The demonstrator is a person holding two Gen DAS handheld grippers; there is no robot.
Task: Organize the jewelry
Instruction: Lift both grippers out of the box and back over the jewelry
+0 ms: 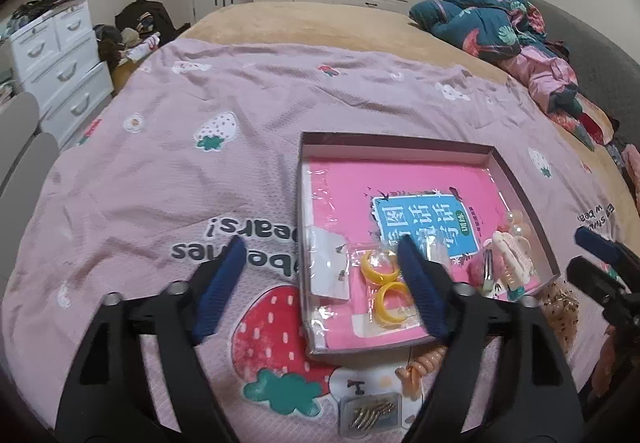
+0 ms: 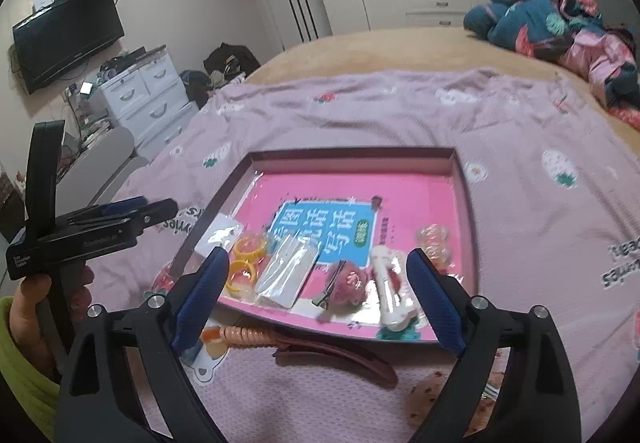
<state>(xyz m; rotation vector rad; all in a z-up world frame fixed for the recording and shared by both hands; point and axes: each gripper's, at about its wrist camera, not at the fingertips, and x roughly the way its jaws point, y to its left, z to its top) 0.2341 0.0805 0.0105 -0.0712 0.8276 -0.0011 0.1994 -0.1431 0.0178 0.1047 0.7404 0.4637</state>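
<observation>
Bedspread (image 1: 160,183), pink strawberry print, carries shallow box (image 2: 466,179) at frame centre (yellow rings (image 2: 246,259), cream clip (image 2: 390,291) inside). Left gripper (image 1: 320,255) and right gripper (image 2: 316,263) both released, nothing between fingers.

hairpin packet (image 1: 370,419) cropped, book cover (image 2: 320,239) blurred

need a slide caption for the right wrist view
Open right gripper above a shallow box holding yellow rings and hair clips.
</observation>
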